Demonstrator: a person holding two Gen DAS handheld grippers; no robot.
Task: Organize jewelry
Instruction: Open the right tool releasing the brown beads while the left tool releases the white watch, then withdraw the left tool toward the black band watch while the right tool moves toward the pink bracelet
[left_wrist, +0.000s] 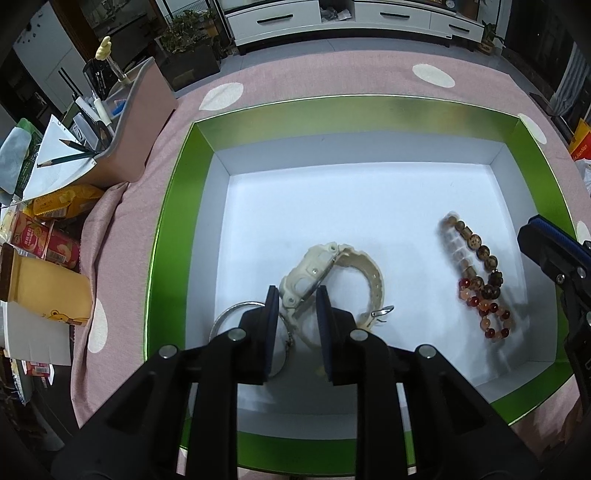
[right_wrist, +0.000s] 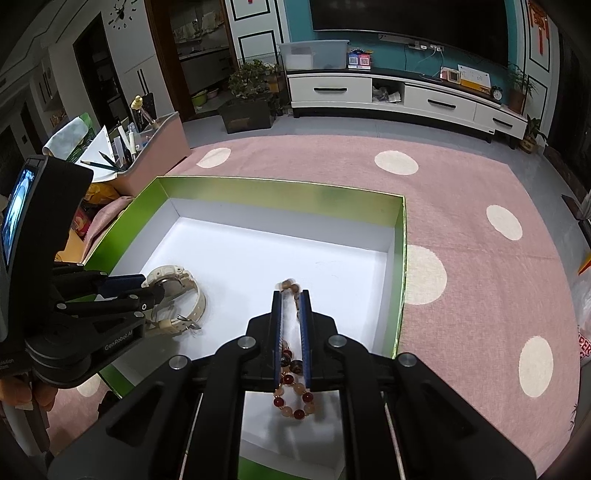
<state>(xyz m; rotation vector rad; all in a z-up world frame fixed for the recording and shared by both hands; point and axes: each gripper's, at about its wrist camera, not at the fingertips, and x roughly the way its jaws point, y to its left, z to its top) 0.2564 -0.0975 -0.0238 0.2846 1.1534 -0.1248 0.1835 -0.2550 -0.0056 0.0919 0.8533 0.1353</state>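
Green-rimmed, white-floored box is sitting on the pink dotted tablecloth and carrying all the jewelry.

Cream watch is lying on its side near the box's near-left corner, strap looping out toward the box centre. The left gripper is bracketing the watch case, jaws narrow, pads at or touching the case flanks. Whether it is clamping firmly I cannot tell. A thin silver bangle is lying partly under the left finger, just beside the watch.

Bead bracelets are lying along the box's right edge, long axis running near-to-far, parallel to that wall. In the left wrist view they read as a dark brown-and-clear strand toward the far end and a red-orange strand toward the near end, touching or overlapping.

The right gripper is lined up along that same axis, jaws narrow, with the strand passing between the pads. Contact is unclear, since the beads are blurring at the far tip.

Judgement: the right hand is the nearer one to the beads, the left to the watch. The jaws are straddling the strand lengthwise, so closing would pinch across its thin width.
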